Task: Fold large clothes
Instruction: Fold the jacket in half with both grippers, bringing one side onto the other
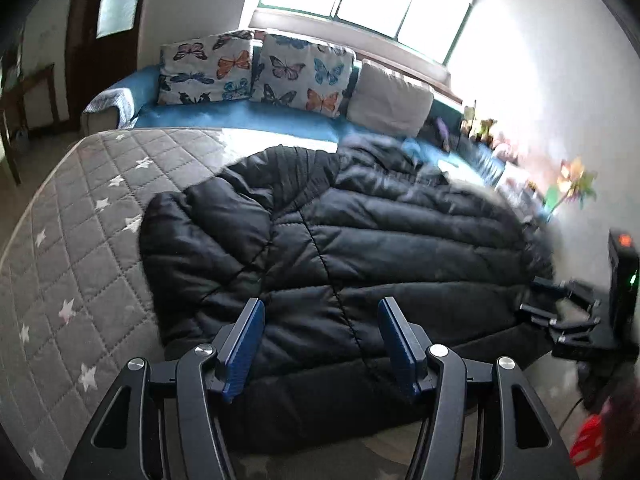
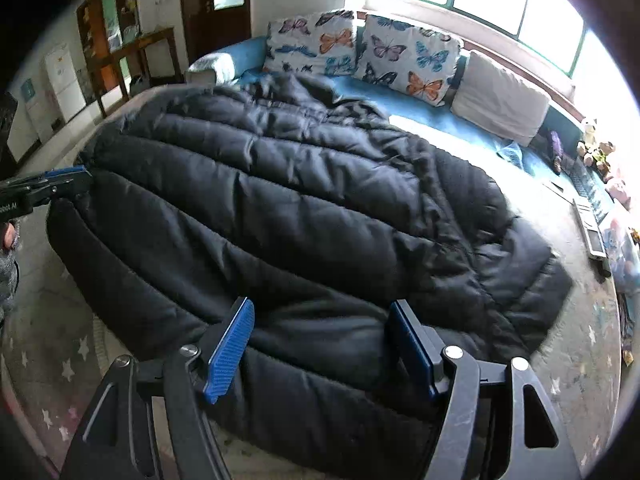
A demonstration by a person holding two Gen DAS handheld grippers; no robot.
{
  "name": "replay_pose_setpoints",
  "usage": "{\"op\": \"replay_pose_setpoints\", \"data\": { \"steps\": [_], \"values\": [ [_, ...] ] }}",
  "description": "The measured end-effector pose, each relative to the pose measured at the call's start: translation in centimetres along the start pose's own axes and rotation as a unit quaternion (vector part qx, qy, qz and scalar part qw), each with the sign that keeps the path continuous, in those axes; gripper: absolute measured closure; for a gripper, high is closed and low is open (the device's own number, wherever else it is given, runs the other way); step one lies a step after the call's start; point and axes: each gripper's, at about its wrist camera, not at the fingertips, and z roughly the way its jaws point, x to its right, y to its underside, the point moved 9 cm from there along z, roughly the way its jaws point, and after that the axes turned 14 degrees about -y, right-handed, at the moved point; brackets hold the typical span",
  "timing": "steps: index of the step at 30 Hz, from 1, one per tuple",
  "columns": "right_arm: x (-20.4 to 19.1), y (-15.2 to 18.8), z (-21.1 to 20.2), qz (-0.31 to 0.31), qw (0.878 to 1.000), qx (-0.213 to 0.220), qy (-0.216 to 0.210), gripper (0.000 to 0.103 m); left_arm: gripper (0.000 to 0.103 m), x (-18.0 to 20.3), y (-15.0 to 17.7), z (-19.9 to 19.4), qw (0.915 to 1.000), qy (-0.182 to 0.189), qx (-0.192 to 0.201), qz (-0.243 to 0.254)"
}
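Right wrist view: black puffer coat (image 2: 304, 216) on the star-quilted mattress (image 2: 48, 364), directly beneath the wide-spread right hand-held gripper (image 2: 324, 344).

Each claw, left claw (image 1: 322, 344) and right claw (image 2: 320, 344), has black angular arms with round silver screws and ribbed blue pads (image 2: 229, 350). The left one carries white lettering on its side.

Grey quilted mattress (image 1: 80, 240) with pale star print, stitched in diamonds. Spread directly on it, a black puffer coat (image 1: 360, 248), laid flat across most of the surface, hem toward the near edge, one sleeve folded over the body on the left. Bare quilting left of the coat; in the right wrist view, a worn strip of mattress (image 2: 576, 320) beside it.
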Motion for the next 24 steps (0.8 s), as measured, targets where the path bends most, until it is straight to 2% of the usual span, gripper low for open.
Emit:
{"op": "replay_pose_setpoints", "data": {
  "steps": [6, 8, 9, 14, 18, 24],
  "values": [
    [1.7, 1.4, -4.6, 0.056, 0.997, 0.044, -0.028, 0.025, 0.03, -2.7, -0.1, -3.6, 0.9987, 0.007, 0.009, -0.05],
    [2.6, 1.9, -5.5, 0.075, 0.995, 0.054, -0.033, 0.025, 0.02, -4.2, 0.2, -4.5, 0.9972, 0.01, 0.01, -0.073],
    [3.1, 2.3, -6.0, 0.084, 0.994, 0.058, -0.036, 0.025, 0.018, -4.7, 0.4, -4.6, 0.9965, 0.01, 0.009, -0.083],
    [4.9, 4.6, -6.6, 0.134, 0.988, 0.063, -0.047, 0.02, 0.018, -6.5, 1.7, -4.4, 0.9931, 0.023, -0.016, -0.114],
    [6.1, 5.5, -6.5, 0.169, 0.981, 0.065, -0.069, 0.012, 0.018, -6.8, 2.3, -3.3, 0.9896, 0.037, -0.037, -0.134],
    [7.6, 5.8, -5.7, 0.211, 0.97, 0.067, -0.103, 0.009, 0.018, -7.7, 2.3, -0.5, 0.9824, 0.048, -0.07, -0.167]
  ]
}}
